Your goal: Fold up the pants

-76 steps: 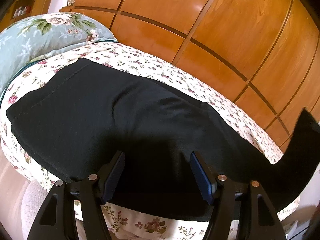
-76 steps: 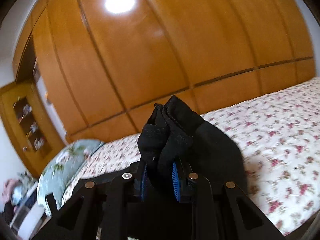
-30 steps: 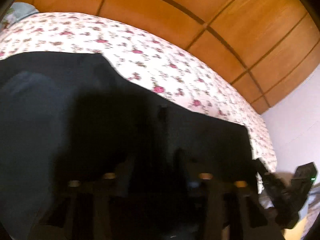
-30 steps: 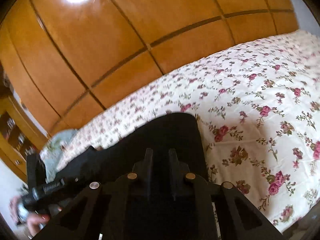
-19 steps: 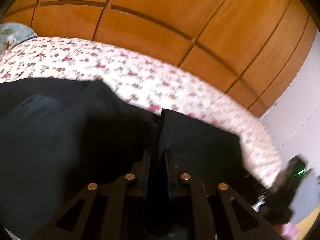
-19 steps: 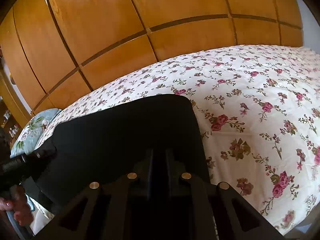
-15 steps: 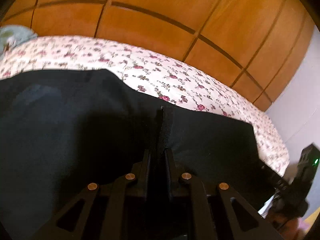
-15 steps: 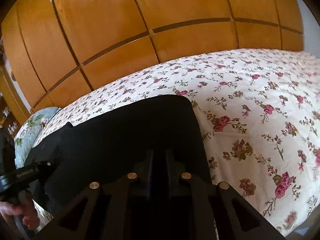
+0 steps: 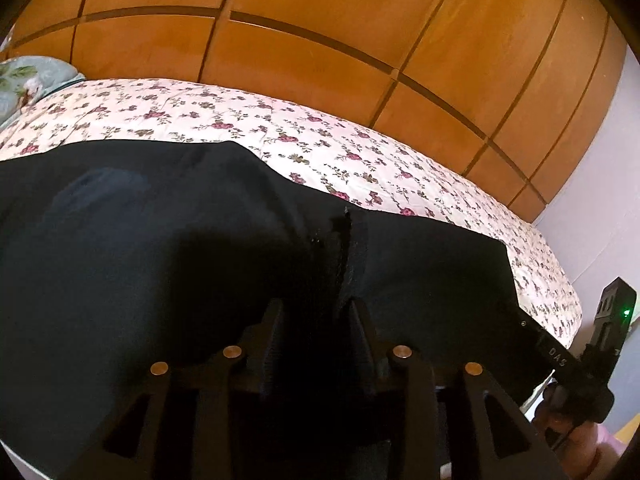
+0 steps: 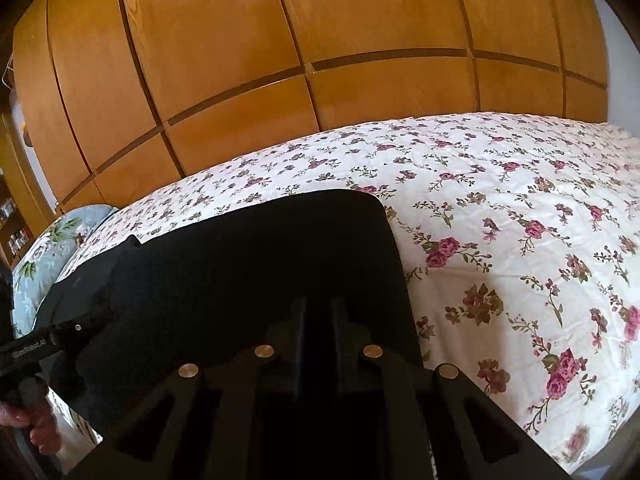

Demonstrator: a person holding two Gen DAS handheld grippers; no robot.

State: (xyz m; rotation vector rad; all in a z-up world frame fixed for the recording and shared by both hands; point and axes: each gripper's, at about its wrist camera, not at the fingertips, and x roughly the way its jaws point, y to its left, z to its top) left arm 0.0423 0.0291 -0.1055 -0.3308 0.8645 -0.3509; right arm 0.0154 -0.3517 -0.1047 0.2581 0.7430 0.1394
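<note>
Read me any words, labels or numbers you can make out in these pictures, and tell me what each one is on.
"DAS": white letters on the right gripper, seen from the left wrist view; any further letters are hidden.
White lettering on the left gripper, in the right wrist view: too blurred to read.
Nothing else legible.

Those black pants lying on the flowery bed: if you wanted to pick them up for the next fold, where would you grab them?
Probably at the near edge of the black pants, coming in low from the bedside. The cloth lies flat on the bedspread, so only an edge offers the jaws something to pinch. The left gripper has just been opening there; the right gripper is shut on the near edge.
</note>
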